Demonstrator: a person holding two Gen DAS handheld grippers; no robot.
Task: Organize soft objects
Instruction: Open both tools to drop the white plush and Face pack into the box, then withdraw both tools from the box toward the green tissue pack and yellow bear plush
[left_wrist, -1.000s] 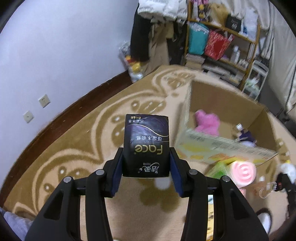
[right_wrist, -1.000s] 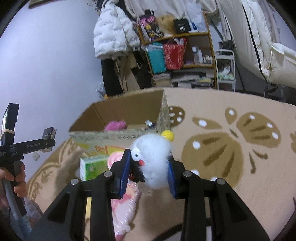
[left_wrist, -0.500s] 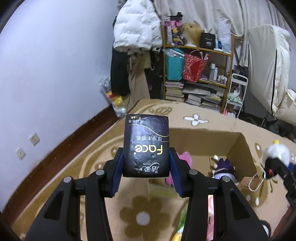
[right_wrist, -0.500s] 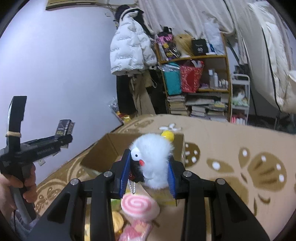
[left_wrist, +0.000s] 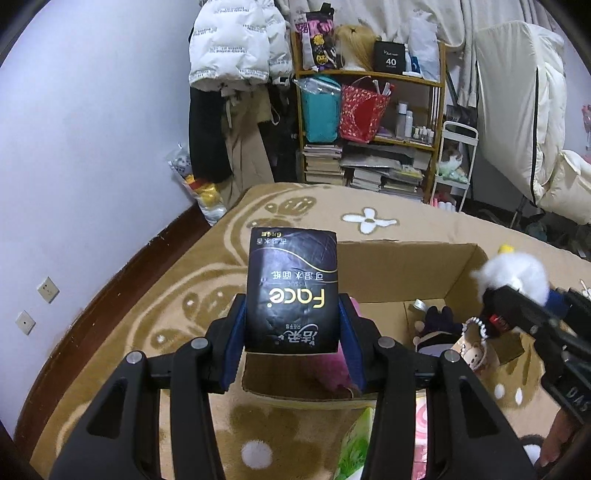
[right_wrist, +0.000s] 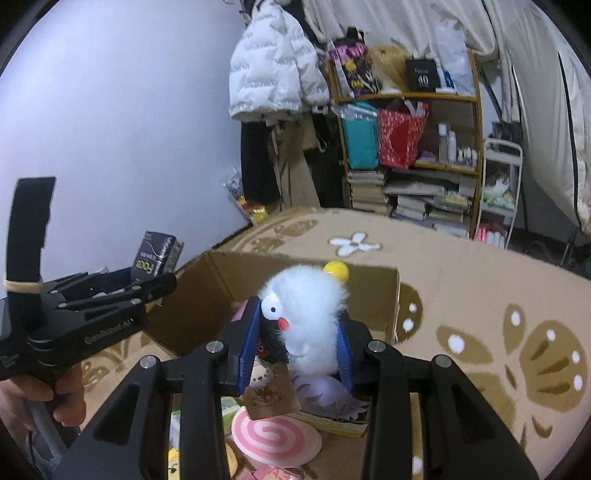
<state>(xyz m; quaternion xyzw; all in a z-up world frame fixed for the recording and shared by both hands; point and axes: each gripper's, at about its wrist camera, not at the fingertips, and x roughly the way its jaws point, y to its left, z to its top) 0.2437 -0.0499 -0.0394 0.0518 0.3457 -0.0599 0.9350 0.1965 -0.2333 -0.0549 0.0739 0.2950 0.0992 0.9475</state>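
A tissue pack (left_wrist: 293, 291), dark with gold lettering, is clamped upright between the blue pads of the left gripper (left_wrist: 293, 332). A second ago this gripper looked down at the carpet with the cardboard box (left_wrist: 458, 273) off to its right; now it has swung up and round, so the pack sits just above the box's near left rim and the open box fills the view behind it. In the right wrist view the same pack (right_wrist: 153, 256) shows at the far left, raised beside the box's left wall.

Inside the box lie a pink plush (left_wrist: 338, 373) and a dark doll (left_wrist: 437, 328).

To the right, the right gripper (right_wrist: 299, 350) is closed on a white fluffy toy (right_wrist: 303, 314) with a yellow ball on its head. It was over the carpet in front of the box a second ago; it now hangs over the box's near edge, the toy squeezed between the pads and a paper tag (right_wrist: 271, 397) dangling below. Outside the box, on the floor beneath, lies a pink swirl cushion (right_wrist: 275, 437).

Both soft things appear carried to the box together, so the likely next step is lowering and letting go. Neither is inside yet.
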